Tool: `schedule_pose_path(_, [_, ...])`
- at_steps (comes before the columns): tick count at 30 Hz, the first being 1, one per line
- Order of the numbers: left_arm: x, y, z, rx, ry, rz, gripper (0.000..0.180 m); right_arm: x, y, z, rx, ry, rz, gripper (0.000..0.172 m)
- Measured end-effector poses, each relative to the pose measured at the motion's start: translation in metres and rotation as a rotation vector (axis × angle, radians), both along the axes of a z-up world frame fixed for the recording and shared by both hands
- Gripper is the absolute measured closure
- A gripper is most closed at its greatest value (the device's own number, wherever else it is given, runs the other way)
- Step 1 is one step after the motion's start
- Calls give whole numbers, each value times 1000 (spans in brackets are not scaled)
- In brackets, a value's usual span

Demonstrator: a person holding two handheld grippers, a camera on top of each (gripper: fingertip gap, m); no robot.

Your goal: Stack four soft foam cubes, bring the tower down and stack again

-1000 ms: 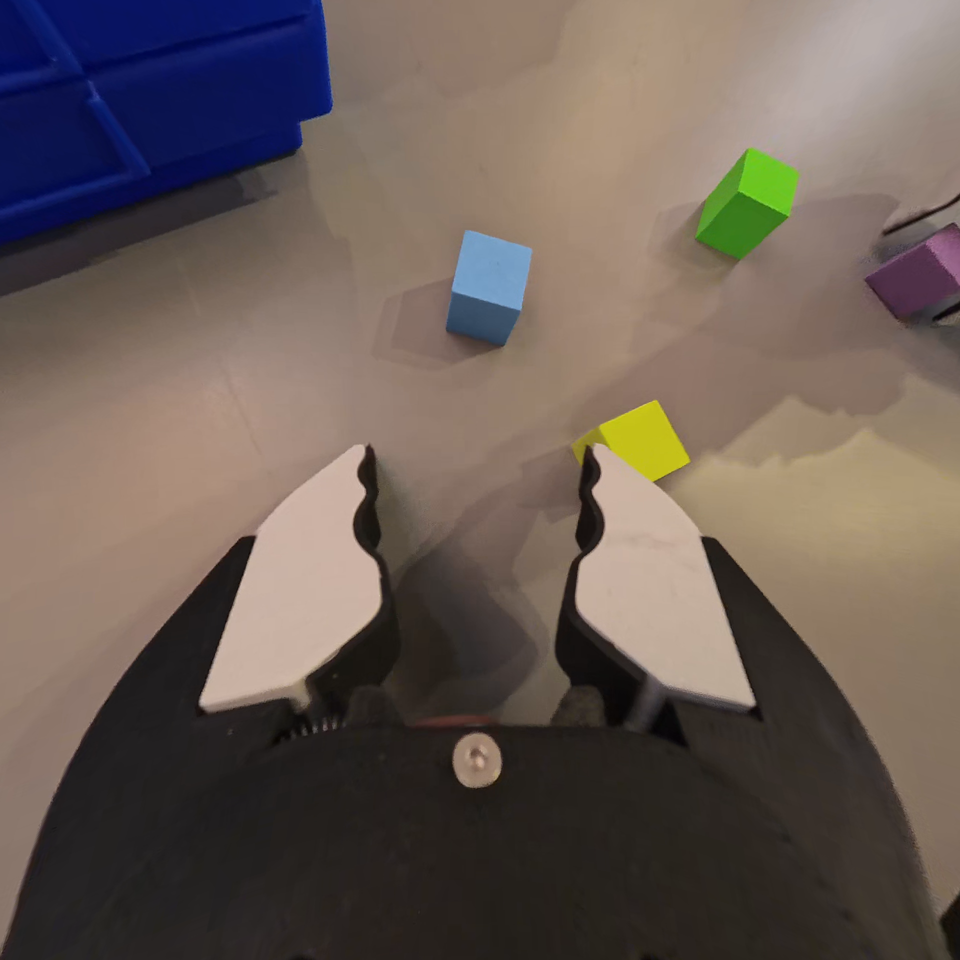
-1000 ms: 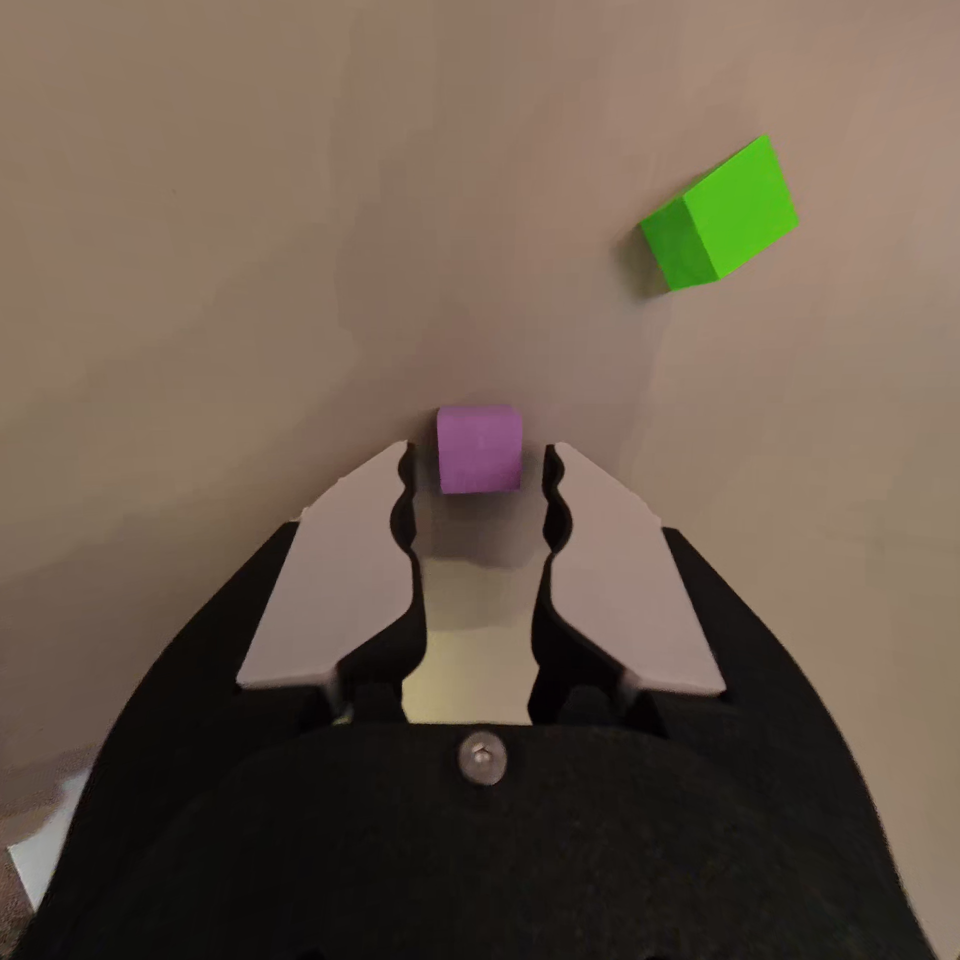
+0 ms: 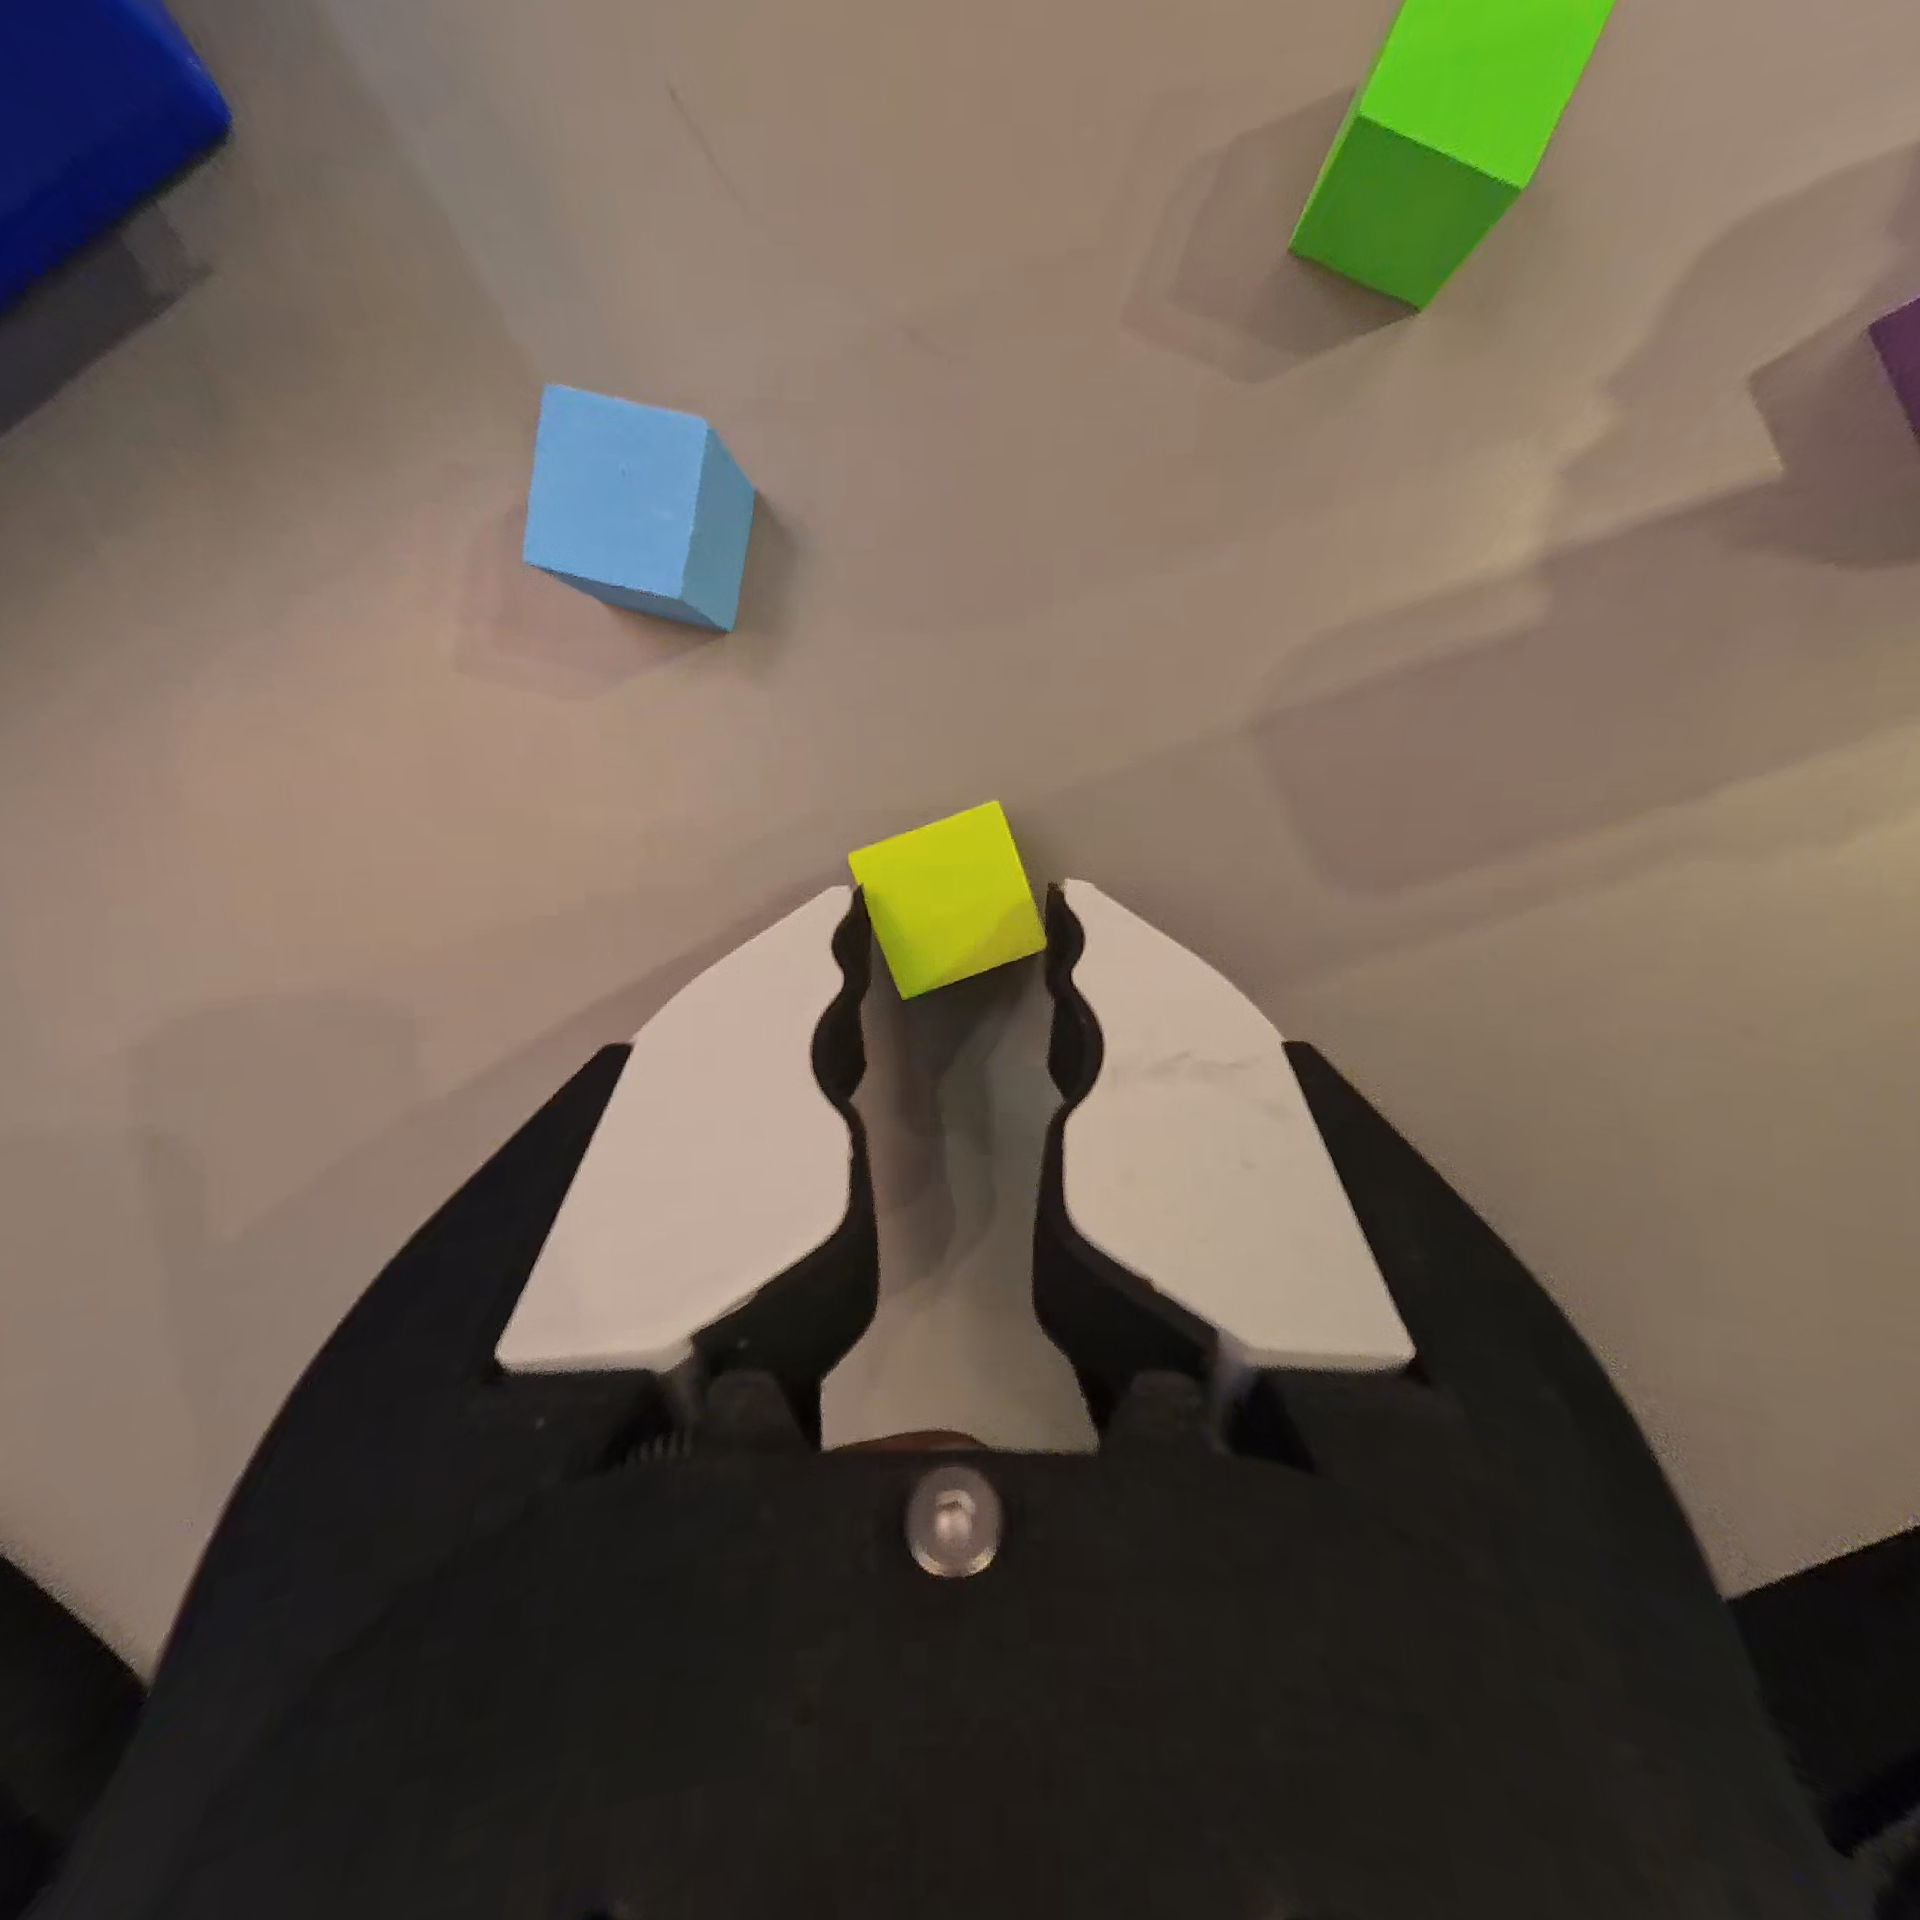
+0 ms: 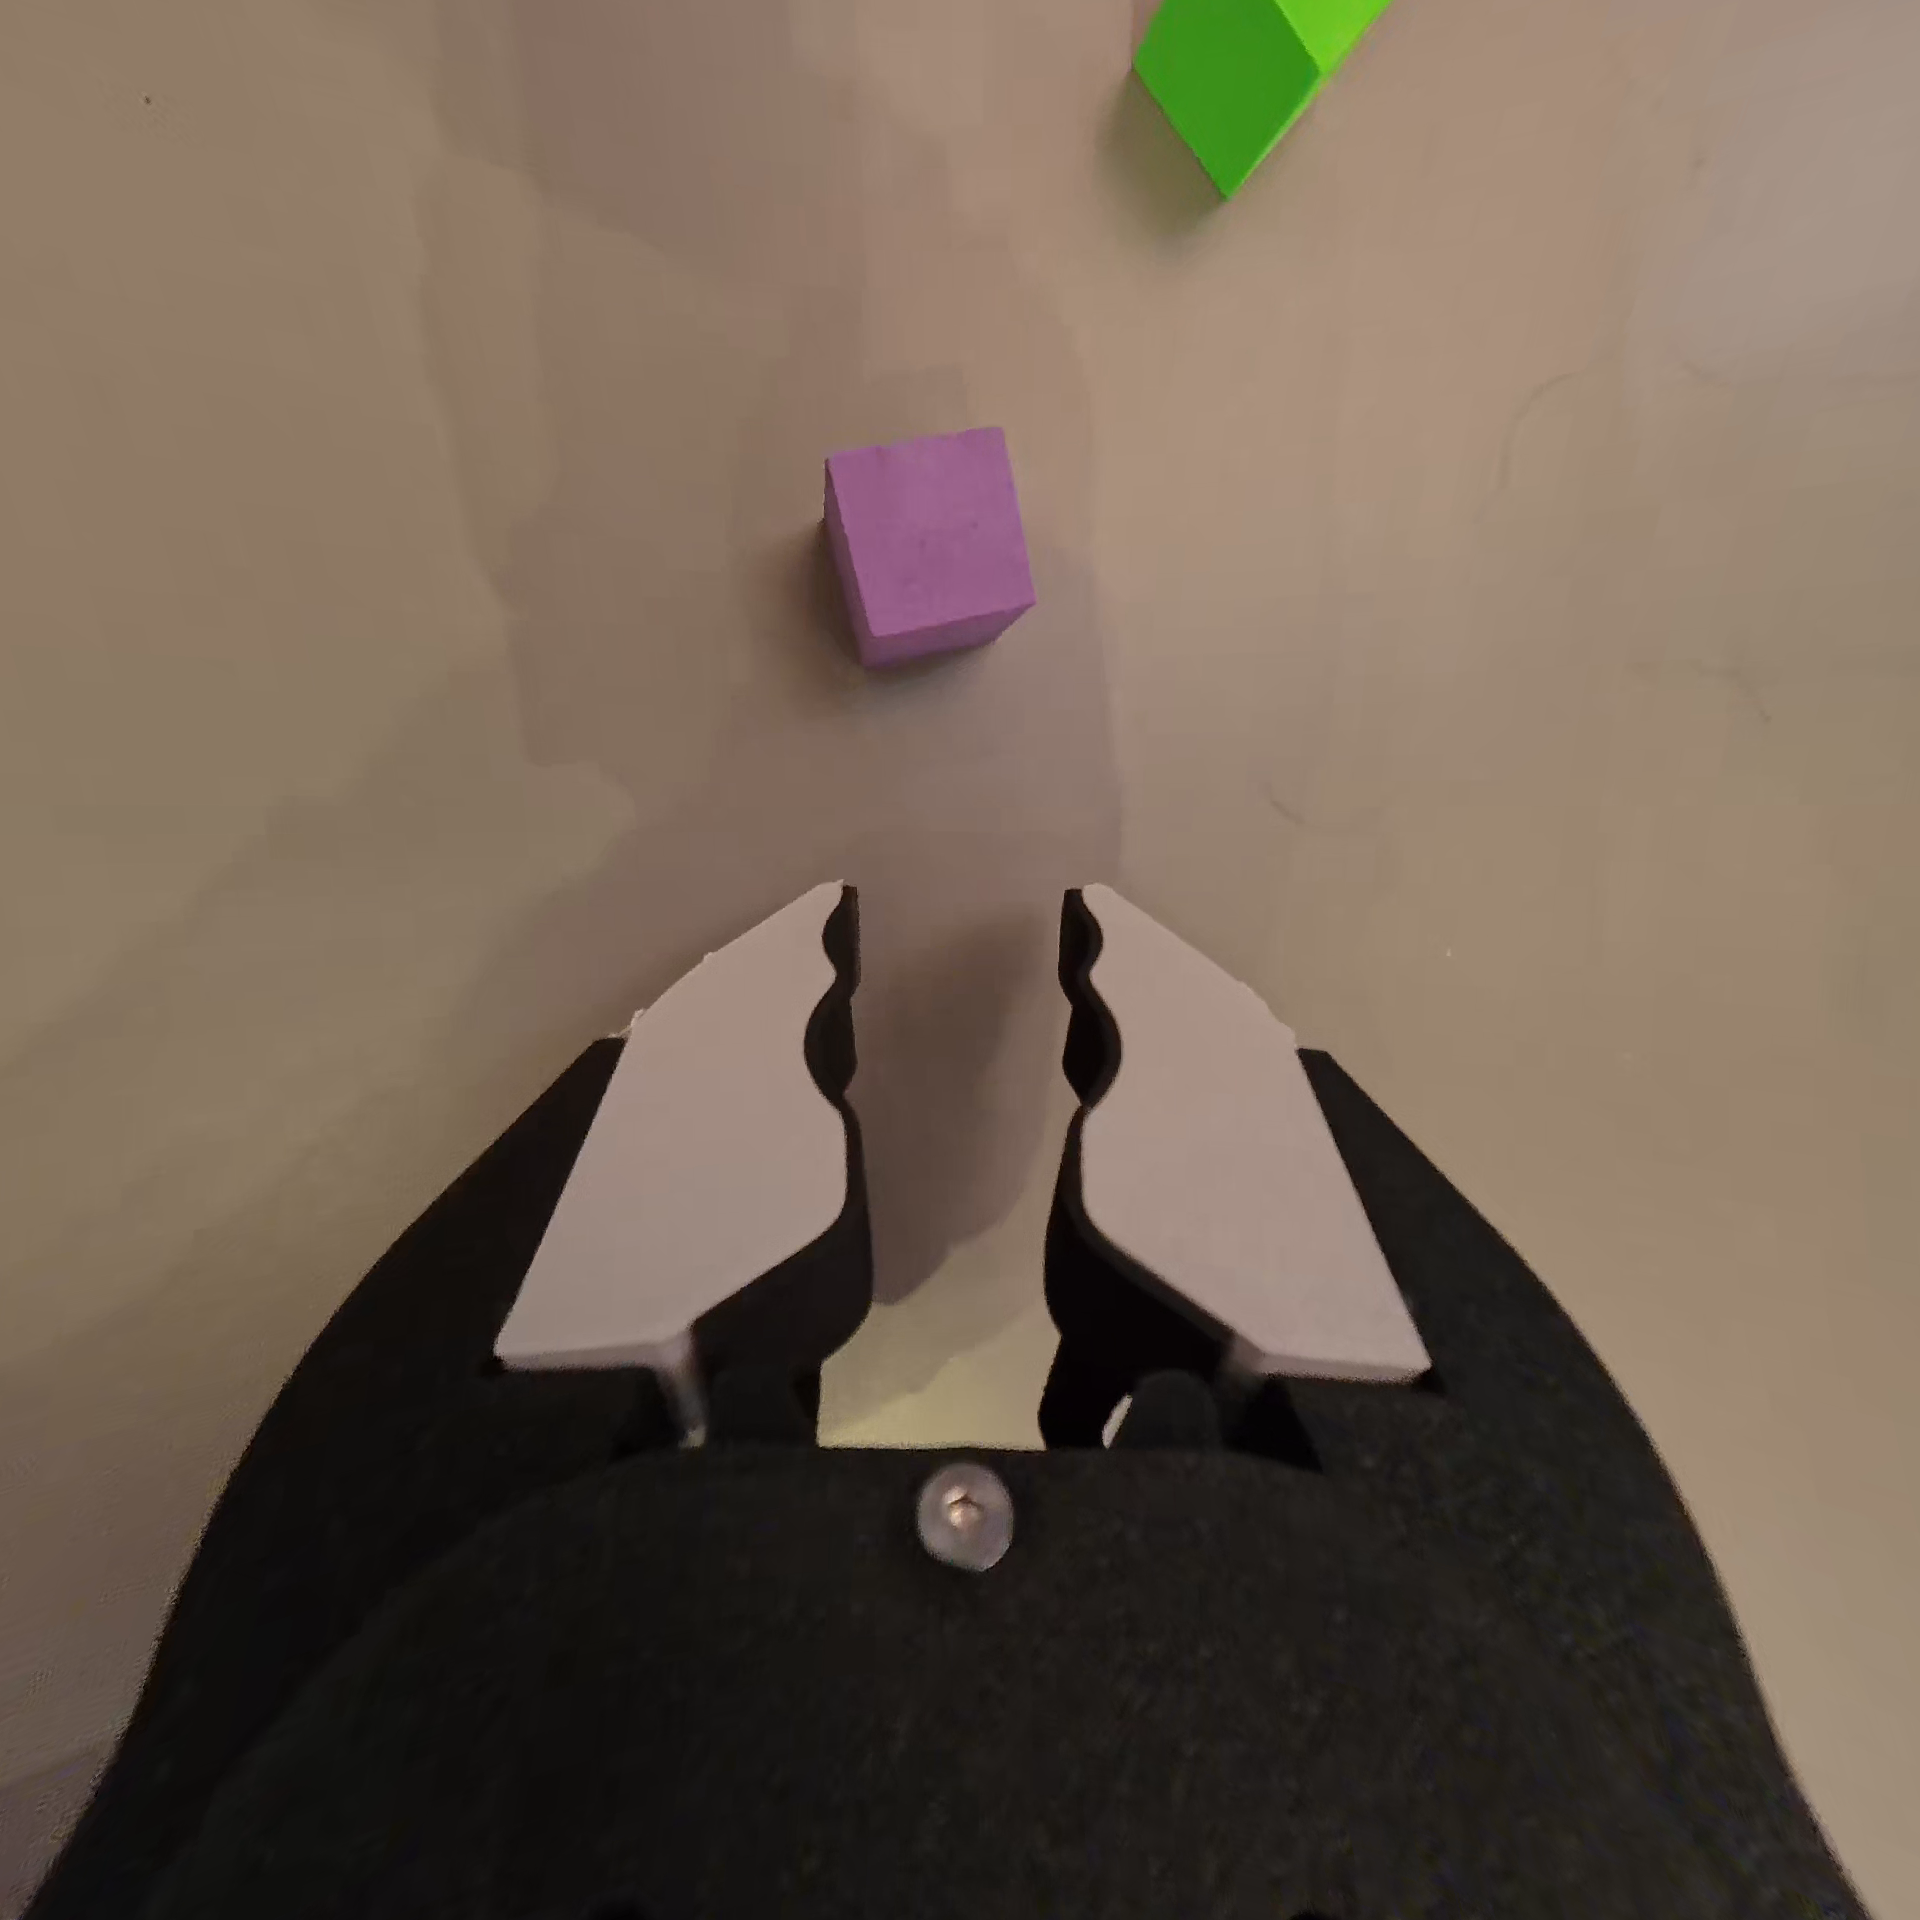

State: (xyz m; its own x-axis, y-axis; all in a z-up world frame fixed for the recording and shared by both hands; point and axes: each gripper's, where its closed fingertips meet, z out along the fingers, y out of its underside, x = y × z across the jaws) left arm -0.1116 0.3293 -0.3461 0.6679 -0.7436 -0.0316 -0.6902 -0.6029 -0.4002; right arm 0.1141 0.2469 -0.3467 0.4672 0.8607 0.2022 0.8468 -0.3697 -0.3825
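Left tongs (image 3: pixel 951 904): the yellow cube (image 3: pixel 948 899) now sits between the tips, turned at an angle. Its left corner touches the left pad and its right corner meets the right pad, so I log it as gripped. A second ago the jaws stood wide and the cube lay off the right tip, partly hidden. The view has closed in since then: the blue cube (image 3: pixel 634 507) has shifted to the left of the frame, the green cube (image 3: pixel 1444 156) now fills the upper right and runs off the top edge, and the purple cube (image 3: pixel 1901 364) shows only as a sliver at the right edge. Of the blue bin (image 3: pixel 83 125) only a corner remains at upper left.

Right tongs (image 4: pixel 958 914): released, jaws apart with bare worktop (image 4: pixel 416 520) between them. Earlier the purple cube (image 4: pixel 928 545) sat right at the tips. Now it rests on the worktop well ahead of them, centre of frame. The green cube (image 4: pixel 1247 83) has moved up to the top right edge, partly cut off.

All four cubes are separate; no stack yet.
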Motion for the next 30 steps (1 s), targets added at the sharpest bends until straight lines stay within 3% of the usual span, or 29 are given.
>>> schedule_pose_path(4, [6, 4, 7, 33, 12, -82, 150, 1, 1, 0, -4, 15, -5, 136])
schedule_pose_path(12, [89, -27, 55, 176, 8, -648, 150, 6, 1, -2, -31, 78, -18, 138])
schedule_pose_path(17, [130, -56, 53, 156, 52, -948, 150, 9, 1, -2, -46, 115, -26, 139])
schedule_pose_path(30, [171, -72, 38, 80, 12, -1149, 150, 11, 0, -4, -90, 244, -23, 141])
